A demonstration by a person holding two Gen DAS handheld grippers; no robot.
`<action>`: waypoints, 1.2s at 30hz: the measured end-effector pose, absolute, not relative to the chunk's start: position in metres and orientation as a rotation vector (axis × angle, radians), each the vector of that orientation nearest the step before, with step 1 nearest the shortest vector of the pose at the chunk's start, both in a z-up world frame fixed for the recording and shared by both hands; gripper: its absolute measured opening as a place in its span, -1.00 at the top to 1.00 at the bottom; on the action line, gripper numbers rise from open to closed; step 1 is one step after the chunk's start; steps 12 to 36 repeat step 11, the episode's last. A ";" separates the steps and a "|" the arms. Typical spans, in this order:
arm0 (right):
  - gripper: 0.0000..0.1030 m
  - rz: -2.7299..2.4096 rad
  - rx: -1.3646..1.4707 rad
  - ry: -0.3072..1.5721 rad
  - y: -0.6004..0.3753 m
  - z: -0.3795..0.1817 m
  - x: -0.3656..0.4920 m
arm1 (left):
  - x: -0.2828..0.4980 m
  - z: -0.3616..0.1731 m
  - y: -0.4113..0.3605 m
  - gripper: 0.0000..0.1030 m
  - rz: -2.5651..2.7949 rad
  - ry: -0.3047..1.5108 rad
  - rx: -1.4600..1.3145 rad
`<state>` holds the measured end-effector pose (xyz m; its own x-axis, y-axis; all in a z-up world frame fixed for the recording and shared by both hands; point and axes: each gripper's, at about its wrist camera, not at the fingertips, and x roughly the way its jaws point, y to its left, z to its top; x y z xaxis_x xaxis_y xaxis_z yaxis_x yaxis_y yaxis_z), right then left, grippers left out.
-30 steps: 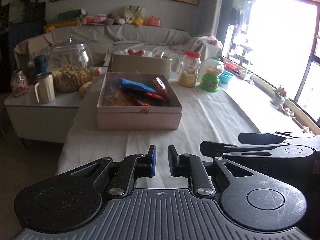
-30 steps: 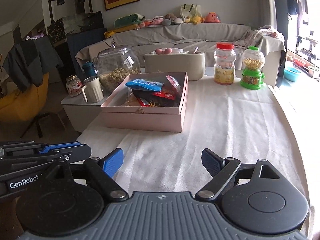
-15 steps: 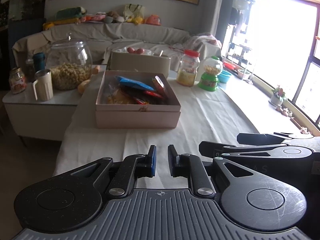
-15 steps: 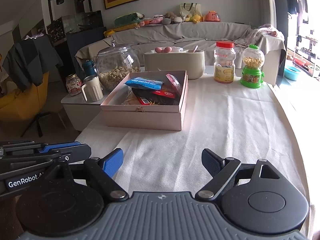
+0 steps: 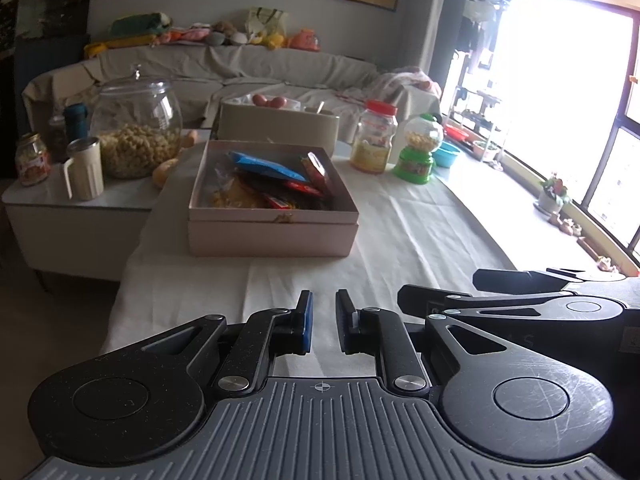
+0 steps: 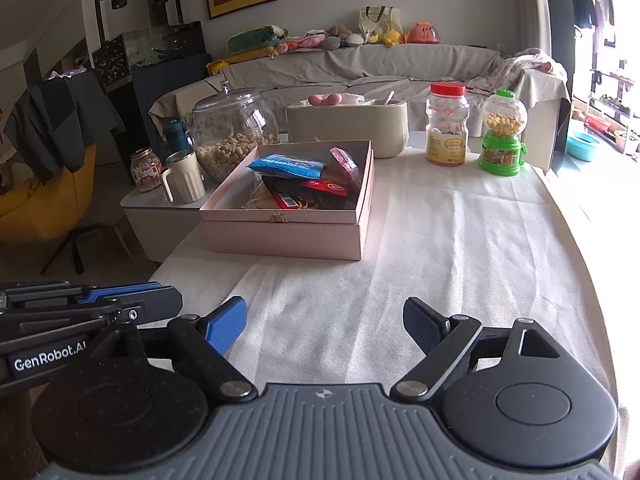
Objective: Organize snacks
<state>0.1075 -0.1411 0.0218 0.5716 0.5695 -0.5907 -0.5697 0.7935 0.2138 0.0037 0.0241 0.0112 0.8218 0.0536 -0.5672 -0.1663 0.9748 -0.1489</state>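
Observation:
A pink box stands on the white-clothed table ahead of both grippers. It holds several snack packets, among them a blue one and red ones. My left gripper is nearly closed with a narrow gap and holds nothing, near the table's front edge. My right gripper is wide open and empty, beside the left one. Both are well short of the box.
Behind the box stand a beige container, a red-lidded jar and a green candy dispenser. On a low side table to the left are a big glass jar, a mug and a small jar.
Both grippers have drawn slightly back from the box and the left view has shifted a little. Neither gripper's opening has changed.

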 end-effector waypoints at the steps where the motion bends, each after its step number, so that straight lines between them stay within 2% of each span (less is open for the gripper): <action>1: -0.67 0.666 0.000 0.692 -0.141 0.021 0.107 | 0.005 0.010 0.025 0.68 0.116 0.598 -0.197; 11: -0.68 0.640 0.000 0.696 -0.138 0.015 0.118 | 0.010 -0.004 0.048 0.68 0.135 0.620 -0.288; 36: -0.68 0.640 0.000 0.696 -0.138 0.015 0.118 | 0.010 -0.004 0.048 0.68 0.135 0.620 -0.288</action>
